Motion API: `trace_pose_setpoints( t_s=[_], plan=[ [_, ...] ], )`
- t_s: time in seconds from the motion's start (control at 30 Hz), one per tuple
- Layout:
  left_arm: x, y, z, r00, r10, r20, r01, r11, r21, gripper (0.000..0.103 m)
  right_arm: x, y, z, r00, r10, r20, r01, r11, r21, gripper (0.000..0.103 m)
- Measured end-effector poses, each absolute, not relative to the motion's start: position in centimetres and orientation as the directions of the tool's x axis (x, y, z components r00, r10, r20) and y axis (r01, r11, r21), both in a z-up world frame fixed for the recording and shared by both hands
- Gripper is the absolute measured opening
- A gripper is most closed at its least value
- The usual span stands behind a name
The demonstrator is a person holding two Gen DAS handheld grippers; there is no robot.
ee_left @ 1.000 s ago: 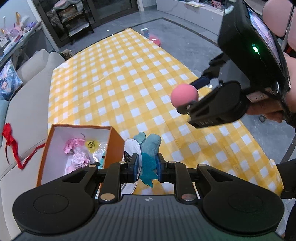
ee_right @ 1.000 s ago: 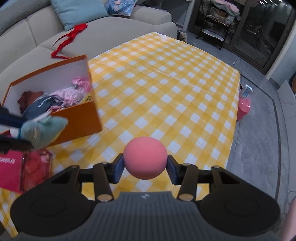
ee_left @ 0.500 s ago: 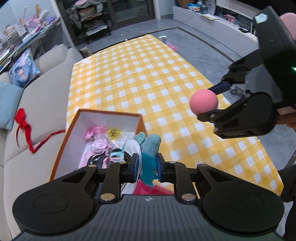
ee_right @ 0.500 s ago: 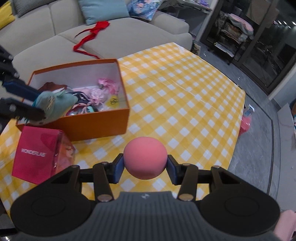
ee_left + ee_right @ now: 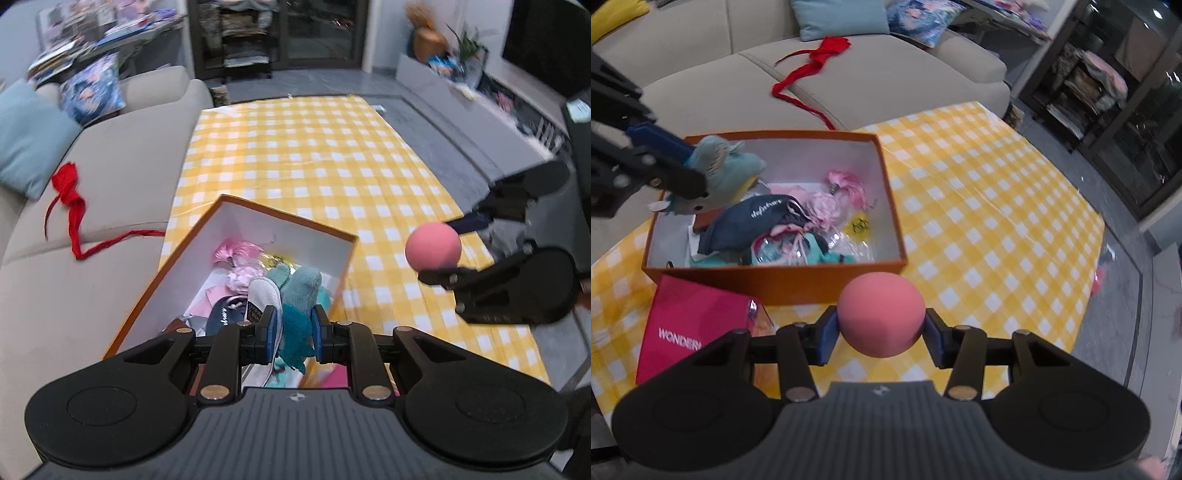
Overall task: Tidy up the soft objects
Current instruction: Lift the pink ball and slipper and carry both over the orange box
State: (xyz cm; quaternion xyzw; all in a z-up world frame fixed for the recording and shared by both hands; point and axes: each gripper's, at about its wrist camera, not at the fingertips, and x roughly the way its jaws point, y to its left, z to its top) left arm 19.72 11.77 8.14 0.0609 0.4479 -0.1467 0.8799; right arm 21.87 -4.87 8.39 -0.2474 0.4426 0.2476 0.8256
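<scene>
Box: orange box (image 5: 827,275), centre-left of the right wrist view, on the checked tablecloth (image 5: 979,229); already holds pink, navy and teal soft items.
Left gripper (image 5: 293,328): closed on a teal plush toy (image 5: 301,291), held above the box's near end.
Right gripper (image 5: 881,332): clamped on a pink ball (image 5: 881,314), lower centre of its view, outside the box.
Done: several items boxed.
Left: by appearance, toy and ball to be released into the box.
Nearby: magenta carton (image 5: 690,325) beside the box; red ribbon (image 5: 70,206) on the sofa (image 5: 122,173).
</scene>
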Motion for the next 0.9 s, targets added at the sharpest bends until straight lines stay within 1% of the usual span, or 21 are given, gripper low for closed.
trace_pose_setpoints(
  t_s=[0.17,0.33,0.5,0.67,0.9],
  plan=[
    [21.0,15.1,6.1,0.567,-0.244,-0.786,0.242,0.962,-0.125,0.022,22.2,-1.7,8.6,0.504,0.217,-0.836,-0.659,0.722,-0.210,0.048],
    [22.6,17.5,4.3,0.569,-0.285,-0.771,0.196,0.958,-0.209,0.022,23.1,0.5,8.2,0.491,0.228,-0.841,-0.683,0.700,-0.209,0.048],
    [24.3,19.4,3.5,0.604,-0.250,-0.757,0.153,0.968,-0.198,0.022,24.6,2.6,7.0,0.483,0.223,-0.847,-0.691,0.691,-0.212,0.048],
    [26.0,20.1,2.1,0.612,-0.186,-0.768,0.130,0.982,-0.134,0.022,26.1,4.2,5.6,0.475,0.224,-0.851,-0.694,0.691,-0.205,0.048],
    [28.7,19.5,-0.8,0.557,-0.217,-0.802,0.165,0.975,-0.150,0.022,28.5,6.4,3.0,0.452,0.227,-0.863,-0.698,0.692,-0.183,0.048]
  ],
)
